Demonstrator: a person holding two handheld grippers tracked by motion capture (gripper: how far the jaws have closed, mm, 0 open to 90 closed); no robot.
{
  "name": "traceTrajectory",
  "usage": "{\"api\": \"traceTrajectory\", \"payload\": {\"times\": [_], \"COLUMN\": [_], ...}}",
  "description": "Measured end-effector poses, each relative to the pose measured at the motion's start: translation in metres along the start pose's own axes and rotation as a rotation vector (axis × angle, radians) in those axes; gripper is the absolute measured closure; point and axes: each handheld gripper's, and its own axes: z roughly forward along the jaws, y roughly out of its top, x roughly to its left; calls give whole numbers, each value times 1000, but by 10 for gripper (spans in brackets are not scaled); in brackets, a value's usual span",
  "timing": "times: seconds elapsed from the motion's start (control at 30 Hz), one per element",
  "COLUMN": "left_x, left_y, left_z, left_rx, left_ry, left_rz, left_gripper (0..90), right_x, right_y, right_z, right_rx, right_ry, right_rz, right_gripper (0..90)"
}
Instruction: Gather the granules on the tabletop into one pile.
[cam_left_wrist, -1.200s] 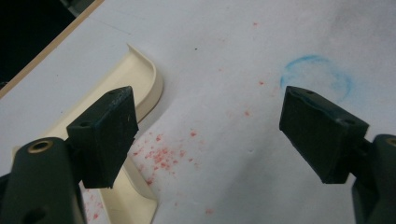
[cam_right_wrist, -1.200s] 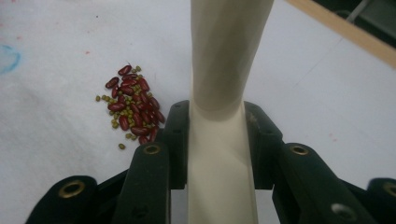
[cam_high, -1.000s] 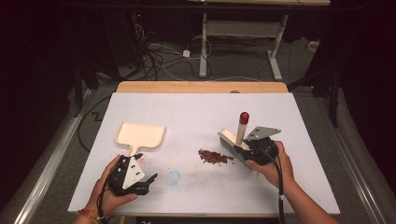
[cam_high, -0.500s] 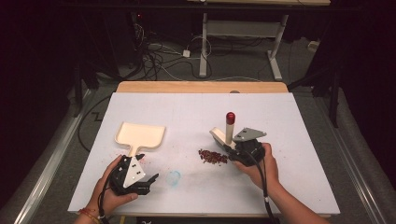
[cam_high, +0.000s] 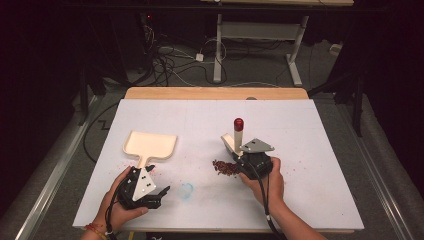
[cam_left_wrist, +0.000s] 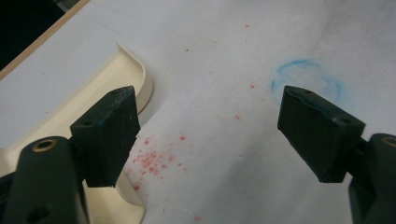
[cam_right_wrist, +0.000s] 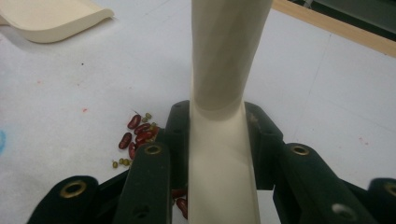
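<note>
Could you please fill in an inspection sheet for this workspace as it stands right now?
Surface: white table, red specks and a blue ring mark.
Job's things: cream brush with red-tipped handle; pile of beans; cream dustpan.
Clutter: nothing seen.
Grippers: right gripper shut on the brush; left gripper open beside the dustpan handle.
Cables: black cable trails from the right gripper.
Surroundings: floor cables, desk frame behind.

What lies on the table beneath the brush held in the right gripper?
Under the brush in the right gripper lies a small pile of red beans with a few green ones on the white table. The brush head and any beans beneath it are hidden.
</note>
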Motion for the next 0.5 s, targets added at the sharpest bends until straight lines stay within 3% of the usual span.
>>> {"api": "traceTrajectory", "payload": {"times": [0.23,0.33,0.5], "left_x": [1,2,1], "left_y": [1,0,-1], "left_z": [2,1,0], "left_rx": [7,5,-1], "left_ry": [4,0,-4], "left_rz": [-11,-11,-13], "left_gripper": [203,204,204], "right_x": [6,7,12], "right_y": [4,7,10], "right_z": [5,7,11], "right_rx": [-10,-18,-22], "right_ry": [-16,-6,-31], "right_rz": [40,83,63], "right_gripper": [681,681,681]}}
